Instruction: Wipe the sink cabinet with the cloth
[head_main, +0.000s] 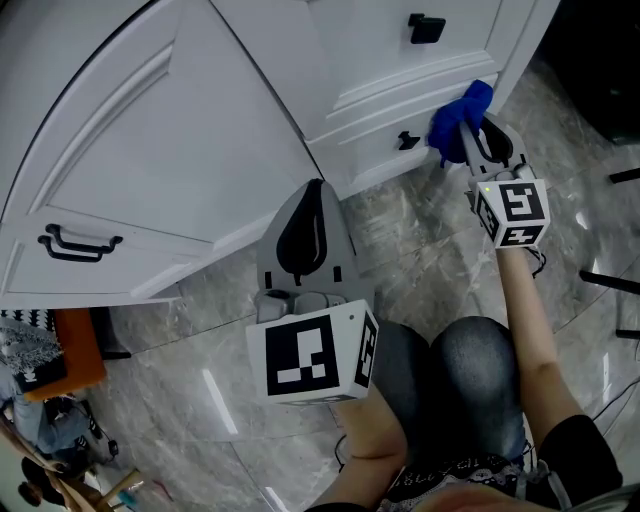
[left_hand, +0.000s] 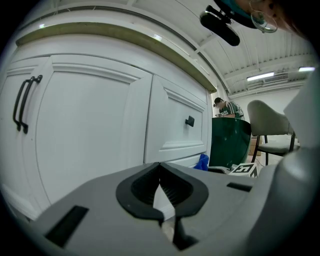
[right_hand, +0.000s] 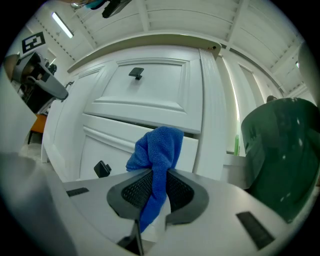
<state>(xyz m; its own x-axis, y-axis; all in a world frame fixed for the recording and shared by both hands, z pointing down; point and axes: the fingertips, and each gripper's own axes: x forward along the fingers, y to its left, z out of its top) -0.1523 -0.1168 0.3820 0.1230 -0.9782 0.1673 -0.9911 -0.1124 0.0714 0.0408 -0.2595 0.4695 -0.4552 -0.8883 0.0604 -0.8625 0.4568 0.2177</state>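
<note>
The white sink cabinet (head_main: 180, 130) fills the upper half of the head view, with drawers (head_main: 400, 40) at its right end. A bunched blue cloth (head_main: 461, 112) is pinched in my right gripper (head_main: 478, 138), which is shut on it close to the lower drawer (right_hand: 125, 150) by its black knob (head_main: 408, 141). In the right gripper view the cloth (right_hand: 159, 155) stands up between the jaws in front of the drawer gap. My left gripper (head_main: 313, 212) is shut and empty, pointing at the foot of the cabinet door (left_hand: 85, 130).
A black bar handle (head_main: 75, 245) sits on the left door. A dark green bin (right_hand: 280, 155) stands right of the cabinet. Grey marbled floor (head_main: 200, 380) lies below. The person's knees (head_main: 470, 380) are under the grippers. A chair (left_hand: 267, 125) stands beyond the bin.
</note>
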